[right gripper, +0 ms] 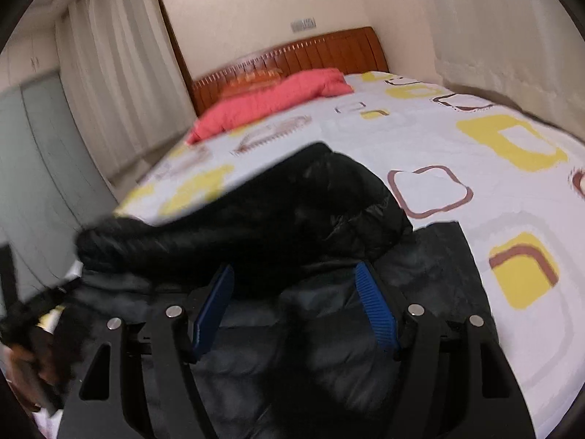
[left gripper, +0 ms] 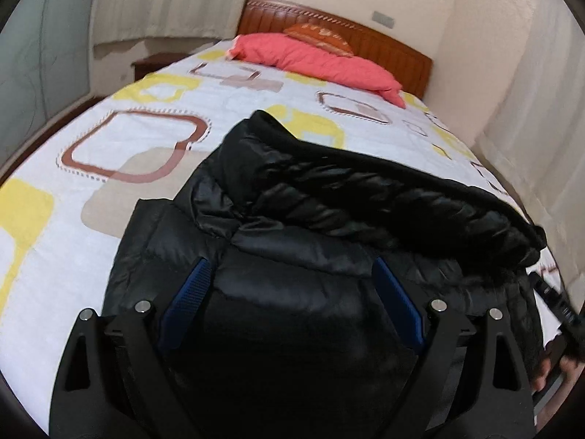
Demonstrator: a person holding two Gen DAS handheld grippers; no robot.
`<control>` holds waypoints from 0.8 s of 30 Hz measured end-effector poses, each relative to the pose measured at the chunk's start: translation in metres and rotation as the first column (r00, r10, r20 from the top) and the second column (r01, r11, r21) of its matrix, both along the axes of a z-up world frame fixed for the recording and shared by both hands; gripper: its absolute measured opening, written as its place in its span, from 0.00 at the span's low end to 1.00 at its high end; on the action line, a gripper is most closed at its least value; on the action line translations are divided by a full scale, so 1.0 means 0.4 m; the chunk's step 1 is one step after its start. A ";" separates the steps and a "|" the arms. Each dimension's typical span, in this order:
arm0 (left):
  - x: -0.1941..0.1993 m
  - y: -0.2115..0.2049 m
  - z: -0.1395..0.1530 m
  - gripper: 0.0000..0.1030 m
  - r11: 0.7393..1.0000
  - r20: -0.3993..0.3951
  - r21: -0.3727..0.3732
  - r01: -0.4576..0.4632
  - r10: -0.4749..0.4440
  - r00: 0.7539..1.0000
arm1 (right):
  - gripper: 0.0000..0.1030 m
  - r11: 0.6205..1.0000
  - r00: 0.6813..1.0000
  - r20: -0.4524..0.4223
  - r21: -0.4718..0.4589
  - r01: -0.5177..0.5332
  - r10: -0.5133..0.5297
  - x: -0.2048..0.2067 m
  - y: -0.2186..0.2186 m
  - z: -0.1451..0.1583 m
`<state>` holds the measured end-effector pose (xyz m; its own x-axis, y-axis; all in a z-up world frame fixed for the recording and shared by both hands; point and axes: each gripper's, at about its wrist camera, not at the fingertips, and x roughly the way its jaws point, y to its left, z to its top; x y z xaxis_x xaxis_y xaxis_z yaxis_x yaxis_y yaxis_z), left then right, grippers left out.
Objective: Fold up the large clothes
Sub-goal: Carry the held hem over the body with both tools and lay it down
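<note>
The black puffer jacket (left gripper: 292, 237) lies on the bed sheet (left gripper: 109, 190), its sleeve across its width. Left gripper (left gripper: 292, 292) and right gripper (right gripper: 294, 300) are both spread above the jacket, pinching nothing. No writing is readable.

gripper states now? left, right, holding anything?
Left gripper: jaws open over the black puffer jacket, gripping nothing.
Right gripper: jaws open over the same jacket, gripping nothing.

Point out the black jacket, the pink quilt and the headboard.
black jacket (left gripper: 329, 197): left wrist view, folded upper part.
pink quilt (left gripper: 310, 56): left wrist view, its middle.
headboard (right gripper: 329, 49): right wrist view, wooden slats.
</note>
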<state>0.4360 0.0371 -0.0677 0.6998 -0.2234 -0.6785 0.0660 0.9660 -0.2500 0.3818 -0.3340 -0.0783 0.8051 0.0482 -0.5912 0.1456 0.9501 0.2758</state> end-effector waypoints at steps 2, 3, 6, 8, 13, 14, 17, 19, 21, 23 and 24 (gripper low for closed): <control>0.029 0.014 -0.004 0.87 0.998 -0.026 -0.023 -0.052 0.051 0.998 | 0.66 1.000 0.999 -0.047 0.012 0.019 -0.018 0.050 -0.009 -0.009; 0.040 0.017 -0.005 0.87 0.997 -0.034 -0.031 -0.070 0.069 0.997 | 0.66 0.999 0.997 -0.063 0.017 0.035 -0.033 0.076 -0.016 -0.012; 0.073 0.012 -0.014 0.87 0.996 -0.055 -0.001 -0.090 0.090 0.994 | 0.66 0.999 0.996 -0.085 -0.034 0.034 -0.037 0.131 -0.006 -0.017; 0.090 -0.005 -0.023 0.87 0.996 -0.054 0.046 -0.080 0.083 0.995 | 0.66 0.997 0.994 -0.106 -0.075 0.018 -0.026 0.160 0.011 -0.031; 0.141 -0.032 -0.092 0.87 0.985 -0.120 0.159 -0.061 0.081 0.990 | 0.66 0.986 0.965 -0.256 -0.163 0.020 -0.062 0.234 0.025 -0.130; 0.149 -0.033 -0.106 0.87 0.984 -0.132 0.163 -0.066 0.088 0.987 | 0.67 0.986 0.963 -0.259 -0.167 0.027 -0.070 0.239 0.025 -0.134; 0.156 -0.041 -0.092 0.86 0.977 -0.139 0.200 -0.069 0.098 0.985 | 0.66 0.975 0.955 -0.282 -0.220 0.027 -0.090 0.250 0.039 -0.128; 0.130 -0.034 -0.057 0.84 0.977 -0.121 0.193 -0.094 0.119 0.986 | 0.66 0.964 0.959 -0.262 -0.262 0.038 -0.109 0.229 0.053 -0.093; 0.099 -0.024 -0.021 0.84 0.986 -0.078 0.125 -0.106 0.116 0.990 | 0.66 0.965 0.976 -0.202 -0.260 0.022 -0.076 0.203 0.070 -0.055; 0.093 -0.022 -0.019 0.84 0.988 -0.059 0.095 -0.123 0.129 0.990 | 0.66 0.965 0.986 -0.163 -0.264 -0.009 -0.035 0.189 0.103 -0.036; 0.101 -0.023 -0.034 0.84 0.987 -0.072 0.084 -0.135 0.141 0.987 | 0.66 0.967 0.988 -0.155 -0.252 -0.039 -0.001 0.191 0.124 -0.036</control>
